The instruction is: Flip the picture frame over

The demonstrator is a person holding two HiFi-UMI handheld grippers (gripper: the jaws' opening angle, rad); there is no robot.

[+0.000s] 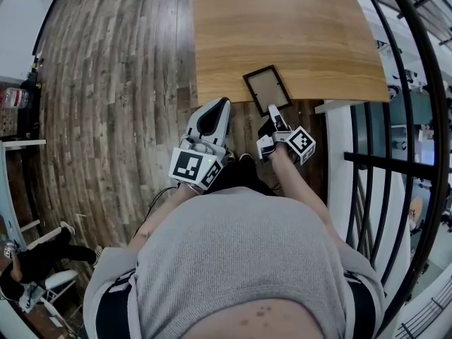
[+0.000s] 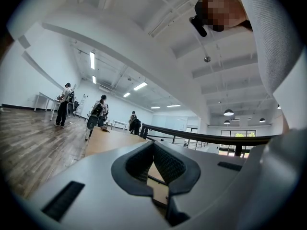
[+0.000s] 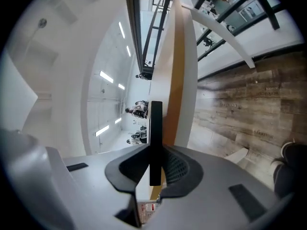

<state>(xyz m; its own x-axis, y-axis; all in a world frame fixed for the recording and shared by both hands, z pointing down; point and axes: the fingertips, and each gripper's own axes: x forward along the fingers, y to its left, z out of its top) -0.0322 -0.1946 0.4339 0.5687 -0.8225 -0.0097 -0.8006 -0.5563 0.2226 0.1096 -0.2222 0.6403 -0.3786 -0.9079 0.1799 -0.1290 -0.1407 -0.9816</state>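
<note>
The picture frame [image 1: 267,89], dark-rimmed with a brownish panel, lies at the near edge of the wooden table [image 1: 282,27]. My right gripper [image 1: 274,110] is at the frame's near corner, rolled onto its side. In the right gripper view the frame [image 3: 155,128] shows edge-on as a thin black bar between the jaws, and the pads press on it from both sides. My left gripper [image 1: 222,103] hovers just off the table edge, left of the frame and apart from it. Its jaws [image 2: 154,145] are shut with nothing in them.
A black metal railing [image 1: 395,154] runs along the right of the table. Wood-plank floor [image 1: 113,104] spreads to the left. A person [image 1: 28,267] sits at the lower left, and several people [image 2: 98,114] stand far off in the room.
</note>
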